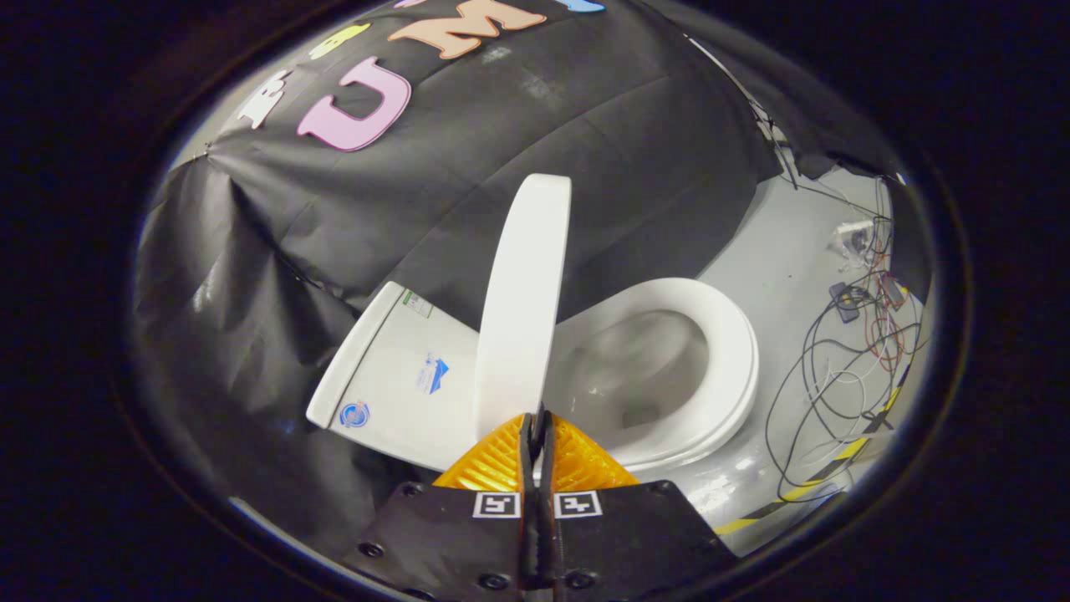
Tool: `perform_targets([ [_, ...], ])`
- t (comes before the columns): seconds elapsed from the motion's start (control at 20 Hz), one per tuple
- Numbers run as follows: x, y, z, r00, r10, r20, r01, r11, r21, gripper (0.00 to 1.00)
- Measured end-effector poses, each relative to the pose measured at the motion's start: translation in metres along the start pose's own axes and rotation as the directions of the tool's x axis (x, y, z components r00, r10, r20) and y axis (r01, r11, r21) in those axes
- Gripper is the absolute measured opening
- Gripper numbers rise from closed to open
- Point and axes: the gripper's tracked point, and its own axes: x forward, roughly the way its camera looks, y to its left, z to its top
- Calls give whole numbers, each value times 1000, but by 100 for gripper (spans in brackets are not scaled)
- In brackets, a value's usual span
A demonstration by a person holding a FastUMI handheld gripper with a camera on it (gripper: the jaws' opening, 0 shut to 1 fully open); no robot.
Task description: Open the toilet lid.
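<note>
Toilet lid (522, 301) stands raised edge-on between cistern (397, 376) and seat (719, 368), its rim just ahead of the jaws, which are pressed together on nothing, so I reckon it could drop back shut if not tipped past upright.

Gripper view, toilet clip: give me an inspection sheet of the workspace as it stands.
Surface: grey floor, yellow-black tape strip ahead.
Job's things: toilet lid raised near upright; seat down, bowl exposed; tank behind lid.
Clutter: small devices on floor.
Tool: tool with orange fingers closed together, tips at the lid's lower edge; grip on it unclear.
Cables: loose tangle of wires beside toilet.
Surroundings: black cloth wall.
</note>
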Motion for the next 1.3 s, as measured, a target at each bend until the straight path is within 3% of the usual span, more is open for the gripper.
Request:
perform_targets([
  [0.35, -2, 19, 1, 999, -6, -52, 4, 999, -43, 1],
  [0.9, -1, 66, 5, 994, -102, -25, 98, 984, -149, 0],
  [1.3, 5, 109, 5, 994, -108, -2, 104, 966, -239, 1],
])
